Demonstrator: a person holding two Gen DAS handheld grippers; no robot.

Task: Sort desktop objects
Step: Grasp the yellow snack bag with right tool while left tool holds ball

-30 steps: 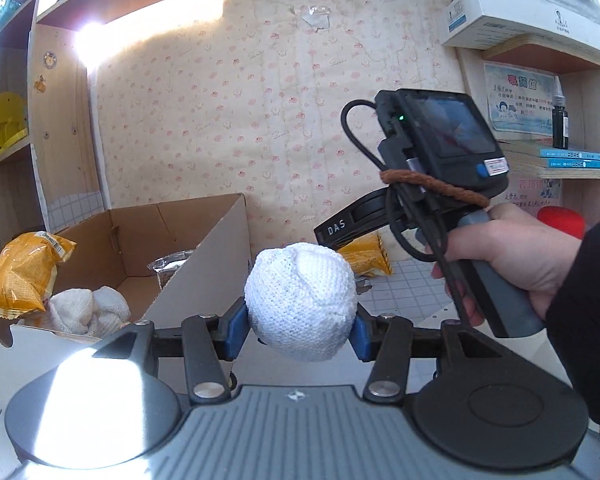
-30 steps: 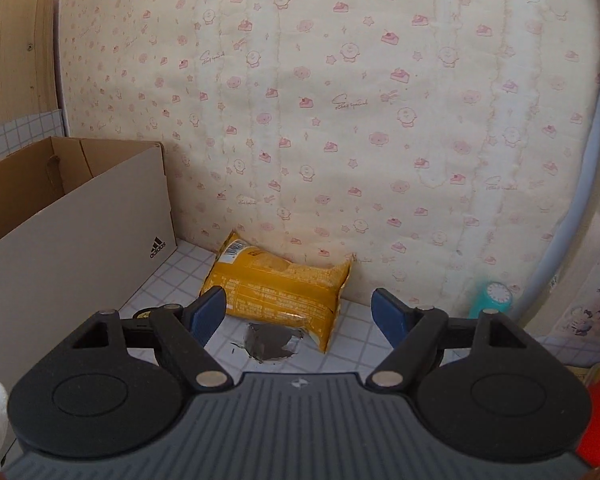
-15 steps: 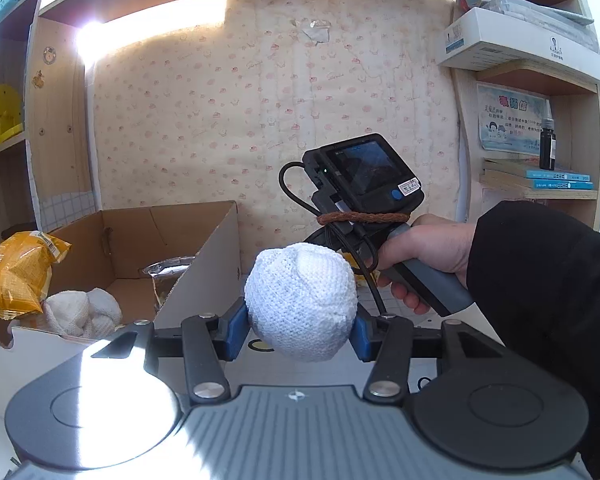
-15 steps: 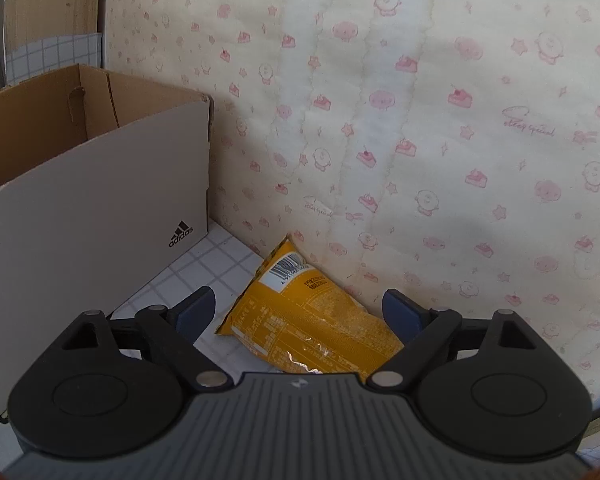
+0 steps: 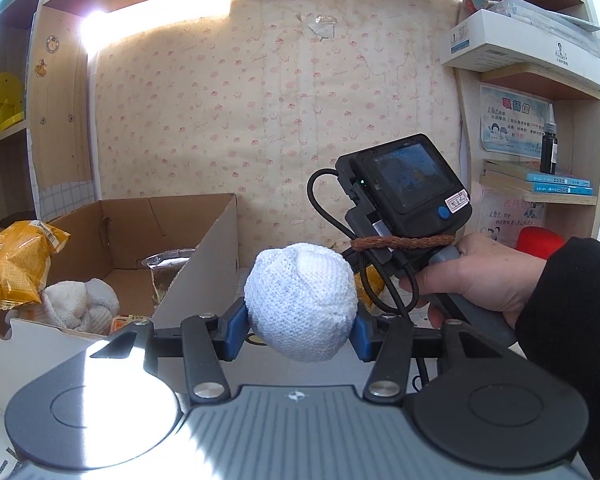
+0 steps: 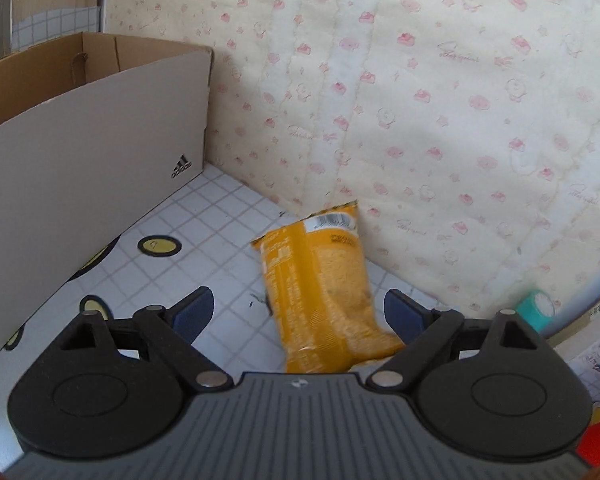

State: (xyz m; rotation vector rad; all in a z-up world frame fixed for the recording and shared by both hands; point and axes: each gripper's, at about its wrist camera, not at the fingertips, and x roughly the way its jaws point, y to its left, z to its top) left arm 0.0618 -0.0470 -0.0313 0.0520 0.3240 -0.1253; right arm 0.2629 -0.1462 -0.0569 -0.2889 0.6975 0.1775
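My left gripper [image 5: 300, 326] is shut on a white knitted sock ball [image 5: 301, 299] and holds it up, just right of the open cardboard box [image 5: 204, 256]. The box holds a yellow snack bag [image 5: 18, 266], white socks [image 5: 78, 304] and a clear packet [image 5: 168, 274]. My right gripper [image 6: 300, 314] is open and hangs over a yellow snack bag [image 6: 320, 296] lying on the tiled desk [image 6: 204, 236] by the wall. The bag lies between the blue pads [image 6: 192, 312], which stand apart from it. The right gripper's body, held in a hand, shows in the left wrist view [image 5: 408, 196].
The box wall [image 6: 80, 156] stands left of the right gripper. A teal round object [image 6: 536, 308] sits at the wall to the right. Shelves with books [image 5: 556, 186], a dark bottle [image 5: 548, 148] and a red object [image 5: 538, 240] stand at the right.
My right gripper has moved down and in over the yellow bag, which now lies between its open fingers. My left gripper still holds the sock ball, nearly in place.
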